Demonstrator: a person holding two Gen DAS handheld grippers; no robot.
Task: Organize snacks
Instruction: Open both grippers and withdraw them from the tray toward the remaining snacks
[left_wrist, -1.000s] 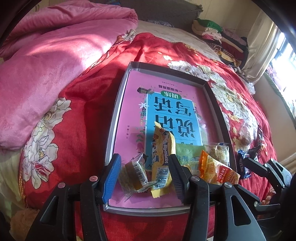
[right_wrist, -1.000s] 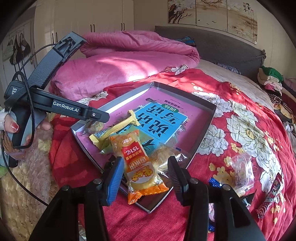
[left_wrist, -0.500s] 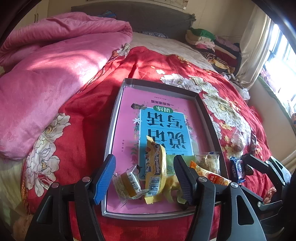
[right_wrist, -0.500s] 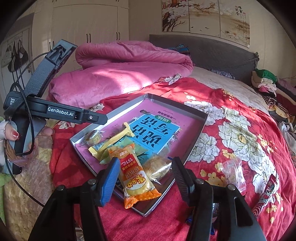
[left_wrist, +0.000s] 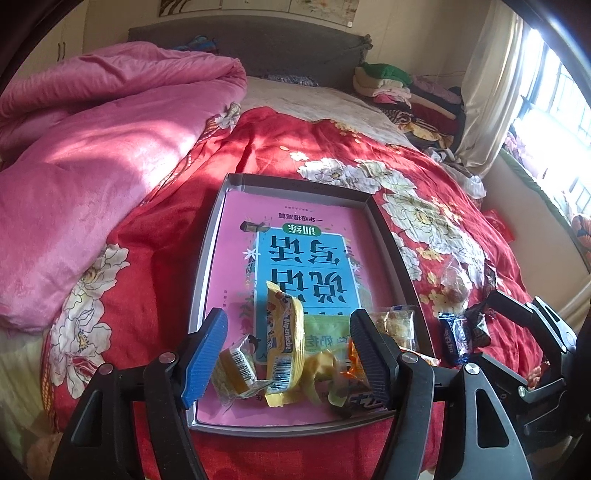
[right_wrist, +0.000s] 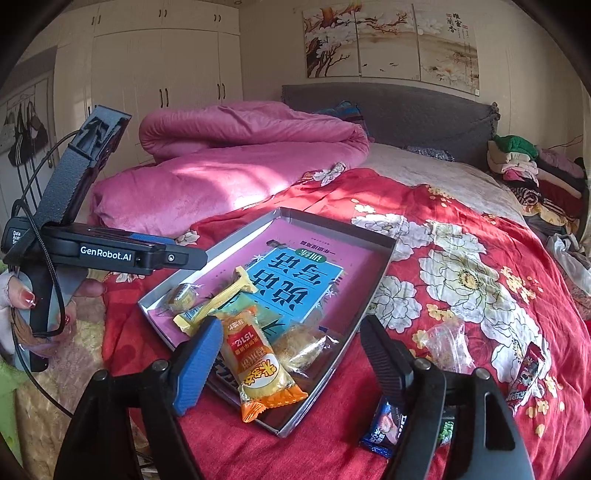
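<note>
Our left gripper has its jaws opening, and its blue finger and black finger press on nothing. Between them, at the near end of the grey tray, lie a small yellow wrapped snack just inside the blue finger and a long yellow Alpenliebe packet in the middle, with a green packet beyond it toward the black finger.

Our right gripper also has its jaws opening, and its pads are clear of everything. Between its fingers an orange packet lies flat on the near corner of the tray, its tail hanging over the rim, close beside the blue finger. A clear-wrapped cake rests touching the orange packet on the side toward the black finger. Below and behind that black finger a blue wrapper lies on the red floral bedspread, outside the tray.

Further out past the black finger we see a clear bag and a red packet, both on the bedspread. Ahead of the fingers, the tray's far half holds only a pink and blue book. Off past the blue finger, a hand grips the other gripper's handle. Beyond the tray lies a pink quilt.
</note>
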